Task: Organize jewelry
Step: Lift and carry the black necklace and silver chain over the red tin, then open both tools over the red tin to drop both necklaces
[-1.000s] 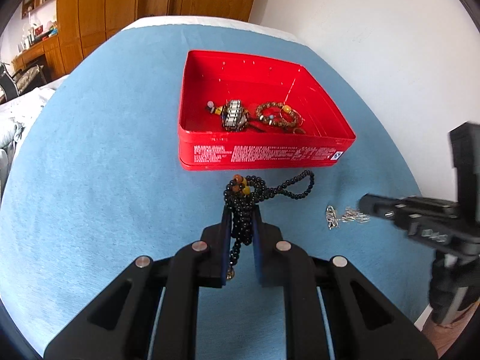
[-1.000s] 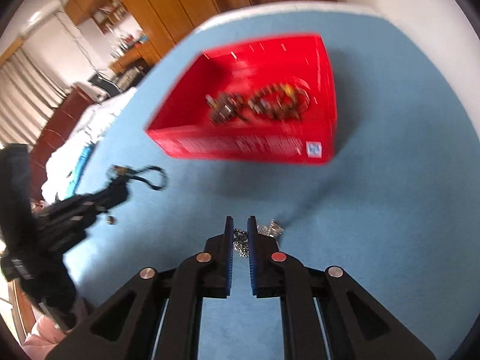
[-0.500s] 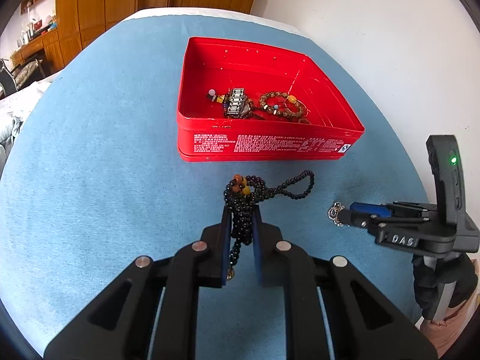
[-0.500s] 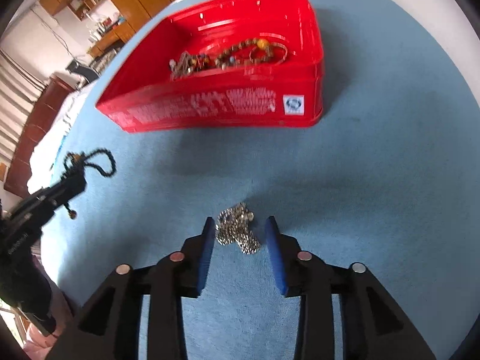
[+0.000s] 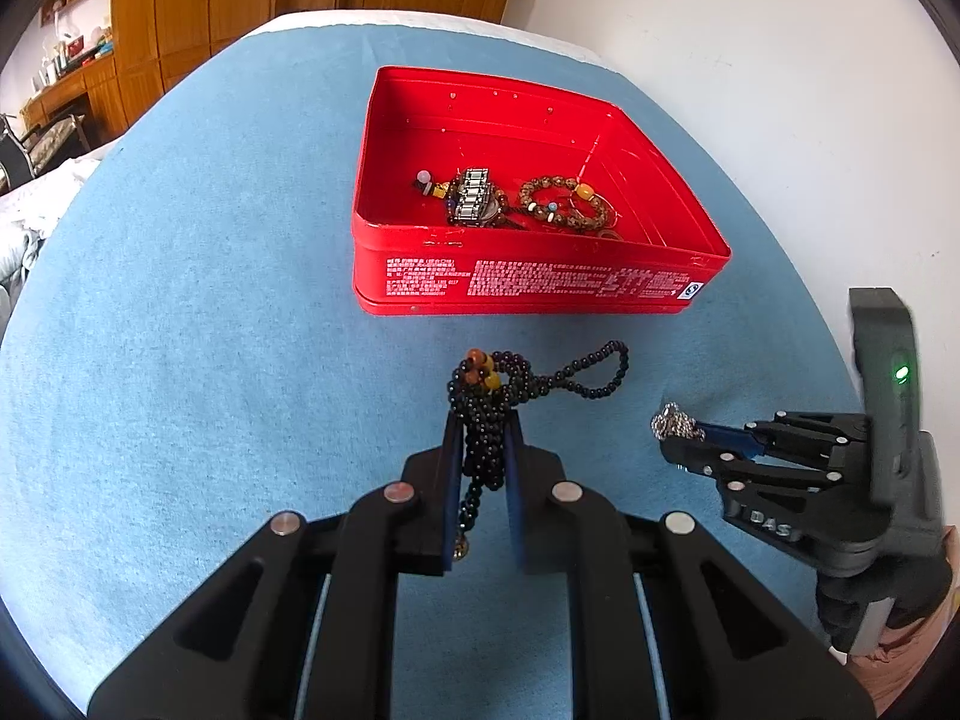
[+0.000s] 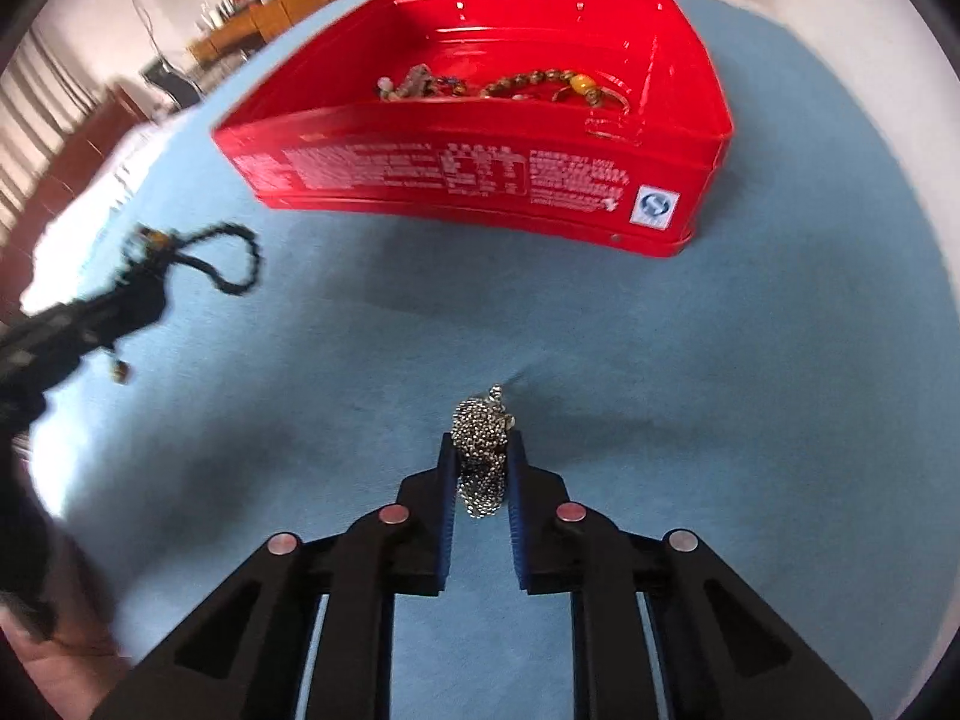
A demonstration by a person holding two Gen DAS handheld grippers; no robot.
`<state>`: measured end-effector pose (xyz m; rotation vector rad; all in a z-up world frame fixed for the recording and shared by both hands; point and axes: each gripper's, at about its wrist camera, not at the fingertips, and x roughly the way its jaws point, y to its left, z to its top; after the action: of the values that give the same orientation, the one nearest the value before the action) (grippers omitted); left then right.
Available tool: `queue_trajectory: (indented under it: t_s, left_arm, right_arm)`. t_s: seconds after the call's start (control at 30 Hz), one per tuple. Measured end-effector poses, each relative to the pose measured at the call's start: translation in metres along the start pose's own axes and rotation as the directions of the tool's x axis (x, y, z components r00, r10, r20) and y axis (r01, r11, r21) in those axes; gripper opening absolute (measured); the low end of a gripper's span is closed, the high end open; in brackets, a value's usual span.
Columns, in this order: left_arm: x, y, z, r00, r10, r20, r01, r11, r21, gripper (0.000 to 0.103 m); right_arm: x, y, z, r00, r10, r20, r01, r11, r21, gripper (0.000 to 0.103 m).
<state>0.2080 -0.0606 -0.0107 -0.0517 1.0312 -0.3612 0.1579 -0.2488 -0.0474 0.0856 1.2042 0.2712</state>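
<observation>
Bright daylight; soft shadows; fisheye-bent edges; blurred left side, right-wrist view

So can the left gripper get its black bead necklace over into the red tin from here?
Probably yes. The left gripper is shut on the black bead necklace, and only bare blue cloth lies between it and the open red tin. The right gripper, closing on the silver chain, sits off to the side.

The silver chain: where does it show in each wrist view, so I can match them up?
Left wrist: silver chain at mid right, bunched at the right gripper tips.
Right wrist: the same chain at lower centre, pinched between that gripper's fingers, which have just been closing.
Shared landmark: the red tin, beyond the chain in both.
</observation>
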Motion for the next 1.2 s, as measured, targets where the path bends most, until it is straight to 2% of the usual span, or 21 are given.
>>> queue_trajectory:
  t_s: [0.17, 0.37, 0.6, 0.87, 1.07, 1.2]
  left_arm:
    - [-0.003, 0.0, 0.0, 1.0, 0.001, 0.01, -0.001, 1.0, -0.004, 0.011]
    - [-0.008, 0.001, 0.003, 1.0, 0.004, 0.021, -0.003, 1.0, -0.015, 0.011]
    - [-0.023, -0.001, 0.018, 0.998, 0.007, 0.058, -0.006, 1.0, -0.018, 0.011]
    - [-0.044, -0.015, 0.065, 0.99, 0.023, 0.138, -0.022, 1.0, -0.007, 0.011]
    - [-0.028, -0.026, 0.103, 0.988, 0.037, 0.148, -0.037, 0.999, -0.004, 0.011]
    - [-0.001, -0.026, 0.125, 0.989, 0.057, 0.133, -0.055, 0.998, -0.018, 0.011]
  right_arm:
    - [-0.025, -0.006, -0.004, 0.994, 0.092, 0.064, -0.094, 0.995, 0.037, 0.013]
    - [-0.071, -0.011, -0.005, 0.968, 0.177, 0.178, -0.186, 0.982, 0.037, 0.013]
    - [-0.106, -0.01, 0.017, 0.946, 0.192, 0.261, -0.205, 0.978, 0.027, 0.013]
    - [-0.146, -0.012, 0.057, 0.916, 0.191, 0.352, -0.208, 0.978, 0.013, 0.013]
    - [-0.151, -0.016, 0.093, 0.902, 0.157, 0.403, -0.178, 0.984, 0.014, 0.013]
    - [-0.13, -0.026, 0.12, 0.909, 0.126, 0.398, -0.156, 0.987, 0.044, 0.013]
